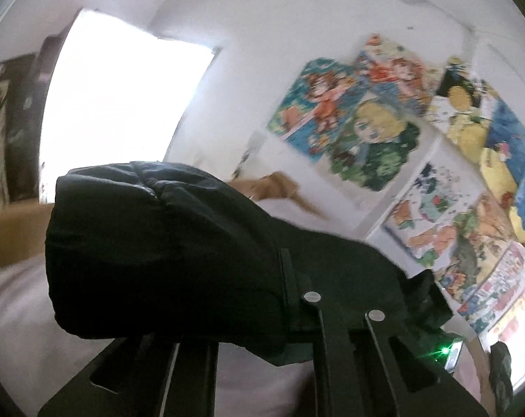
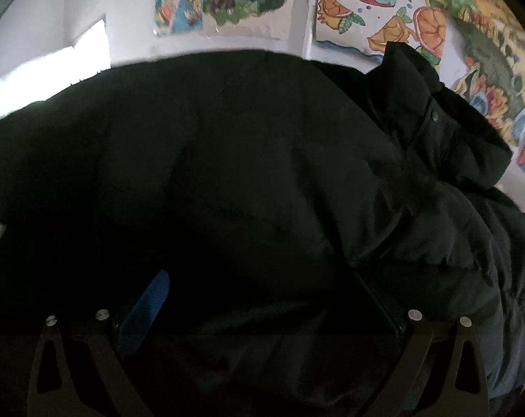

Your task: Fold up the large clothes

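Observation:
A black padded jacket (image 2: 248, 160) fills the right wrist view, its collar with a snap button (image 2: 436, 115) at the upper right. My right gripper (image 2: 259, 278) points down onto it with its jaws wide apart; the jacket's bulk lies between the blue-padded left finger (image 2: 147, 299) and the right finger (image 2: 384, 305), with no visible pinch. In the left wrist view my left gripper (image 1: 335, 278) is shut on a thick fold of the jacket (image 1: 158, 243). That fold hangs lifted above the pale bed surface (image 1: 15, 319) and covers the fingertips.
Colourful cartoon posters (image 1: 366, 128) cover the white wall behind, and more posters (image 2: 377, 10) show above the jacket. A bright window (image 1: 123, 104) is at the left. A brown object (image 1: 276, 187) lies beyond the cloth. A device with a green light (image 1: 446, 351) sits low right.

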Tool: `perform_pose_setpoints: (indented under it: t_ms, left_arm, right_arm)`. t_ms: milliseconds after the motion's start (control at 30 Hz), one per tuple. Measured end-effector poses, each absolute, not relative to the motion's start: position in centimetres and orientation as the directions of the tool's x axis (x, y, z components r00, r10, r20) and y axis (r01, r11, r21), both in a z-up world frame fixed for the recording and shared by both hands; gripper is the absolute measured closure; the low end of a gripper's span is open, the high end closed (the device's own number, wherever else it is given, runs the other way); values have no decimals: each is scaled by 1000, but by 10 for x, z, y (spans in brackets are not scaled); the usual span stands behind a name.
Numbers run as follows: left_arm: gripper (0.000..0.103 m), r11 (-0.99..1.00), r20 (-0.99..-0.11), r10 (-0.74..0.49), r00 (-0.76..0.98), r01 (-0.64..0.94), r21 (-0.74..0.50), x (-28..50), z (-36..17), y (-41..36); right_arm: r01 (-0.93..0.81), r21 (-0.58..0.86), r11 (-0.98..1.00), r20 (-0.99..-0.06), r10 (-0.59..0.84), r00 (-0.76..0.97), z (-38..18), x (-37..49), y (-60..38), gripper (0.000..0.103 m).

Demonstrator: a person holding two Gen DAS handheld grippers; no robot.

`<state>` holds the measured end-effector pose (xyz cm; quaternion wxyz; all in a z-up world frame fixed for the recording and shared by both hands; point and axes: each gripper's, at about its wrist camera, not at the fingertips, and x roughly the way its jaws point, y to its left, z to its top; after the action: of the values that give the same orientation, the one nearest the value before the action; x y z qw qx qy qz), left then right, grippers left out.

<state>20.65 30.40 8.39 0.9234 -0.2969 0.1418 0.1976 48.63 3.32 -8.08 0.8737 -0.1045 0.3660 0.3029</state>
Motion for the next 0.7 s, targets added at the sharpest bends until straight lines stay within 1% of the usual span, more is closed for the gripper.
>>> perform_pose_setpoints:
  t_ms: [100, 200, 333, 433, 567, 700]
  left_arm:
    - [95, 795, -336, 260, 905, -399, -458, 213, 114, 288]
    - [96, 856, -289, 227, 930, -332, -396, 222, 148, 263]
    - [96, 922, -250, 147, 957, -224, -316, 240, 190, 218]
    - [96, 955, -249, 81, 965, -147, -259, 259, 213, 183]
    - [96, 985, -256, 14, 967, -58, -163, 283, 237, 133]
    - [96, 999, -295, -42, 955, 30, -45, 309, 243, 78]
  right_arm:
    - [-616, 1, 788, -705, 437, 558, -51, 481, 17, 0]
    - [-613, -61, 788, -703, 402, 587, -18, 476, -6, 0]
    - [-585, -109, 804, -706, 351, 615, 22, 467, -46, 0]
    - [-557, -114, 823, -702, 329, 631, 47, 461, -86, 0]
    - [-468, -168, 867, -650, 260, 714, 75, 451, -142, 0]
    - [-407, -155, 900, -623, 230, 747, 89, 452, -193, 0]
